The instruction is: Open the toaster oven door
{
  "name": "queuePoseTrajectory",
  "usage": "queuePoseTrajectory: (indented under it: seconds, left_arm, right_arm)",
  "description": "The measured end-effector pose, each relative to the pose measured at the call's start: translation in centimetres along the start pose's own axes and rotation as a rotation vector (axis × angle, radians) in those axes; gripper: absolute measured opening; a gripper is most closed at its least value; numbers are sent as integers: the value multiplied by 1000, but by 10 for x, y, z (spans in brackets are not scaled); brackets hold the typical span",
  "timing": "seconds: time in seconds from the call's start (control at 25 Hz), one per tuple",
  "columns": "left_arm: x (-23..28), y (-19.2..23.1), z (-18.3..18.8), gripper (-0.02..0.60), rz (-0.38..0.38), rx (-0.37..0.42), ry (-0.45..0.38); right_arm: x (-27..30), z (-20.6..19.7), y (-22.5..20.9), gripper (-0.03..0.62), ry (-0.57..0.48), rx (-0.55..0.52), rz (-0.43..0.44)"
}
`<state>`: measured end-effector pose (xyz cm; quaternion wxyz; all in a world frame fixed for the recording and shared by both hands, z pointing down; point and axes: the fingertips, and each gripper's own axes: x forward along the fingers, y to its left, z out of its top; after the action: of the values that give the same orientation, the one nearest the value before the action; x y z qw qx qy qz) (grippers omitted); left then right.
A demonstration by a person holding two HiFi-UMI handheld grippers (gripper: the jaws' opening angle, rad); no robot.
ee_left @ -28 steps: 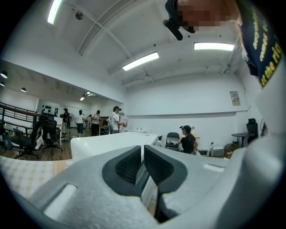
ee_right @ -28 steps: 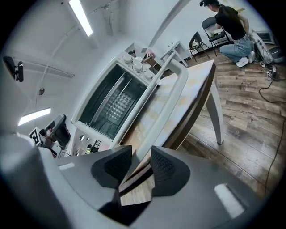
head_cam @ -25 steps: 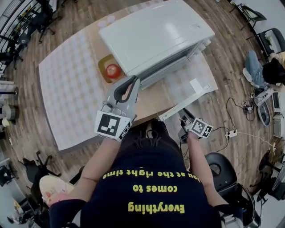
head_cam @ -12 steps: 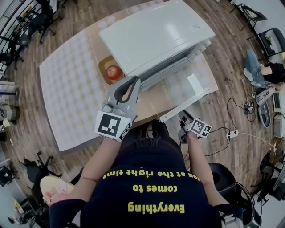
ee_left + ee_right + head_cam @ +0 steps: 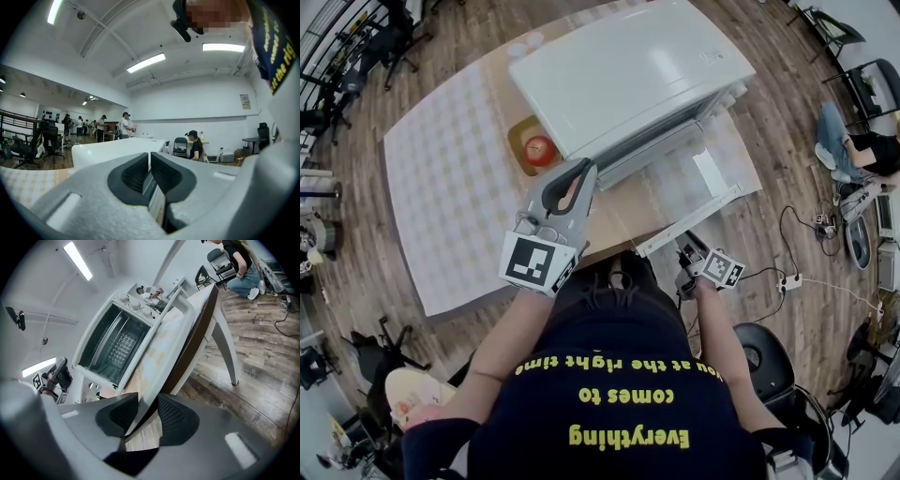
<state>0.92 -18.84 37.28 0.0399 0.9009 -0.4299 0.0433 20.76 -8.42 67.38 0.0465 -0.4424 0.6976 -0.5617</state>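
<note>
Oven [image 5: 628, 75] at table's 12 o'clock; door [image 5: 161, 348] hangs open toward 5. Right gripper [image 5: 146, 414] is clamped on the handle [image 5: 171, 301] near its end. Probably stiff, light and slick, so mid-bar is safer. Left gripper [image 5: 150, 171] is closed and empty.

wood plank floor [image 5: 778, 112], white walls [image 5: 187, 103], ceiling strip lights [image 5: 145, 62].

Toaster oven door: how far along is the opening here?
Done: the toaster oven door is swung down, and the right gripper view shows the open cavity. In hand: the right gripper is shut on the door handle; the left gripper is shut, empty, near the toaster oven. Left: likely only releasing the handle.
</note>
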Motion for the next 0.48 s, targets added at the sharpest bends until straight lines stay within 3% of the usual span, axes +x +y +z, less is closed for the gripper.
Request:
queuePoseTrajectory:
  seconds: [0.48]
  left_arm:
    - [3, -1, -2, 17, -1, 7, 4]
  right_arm:
    - [2, -1, -6, 175, 4, -1, 18]
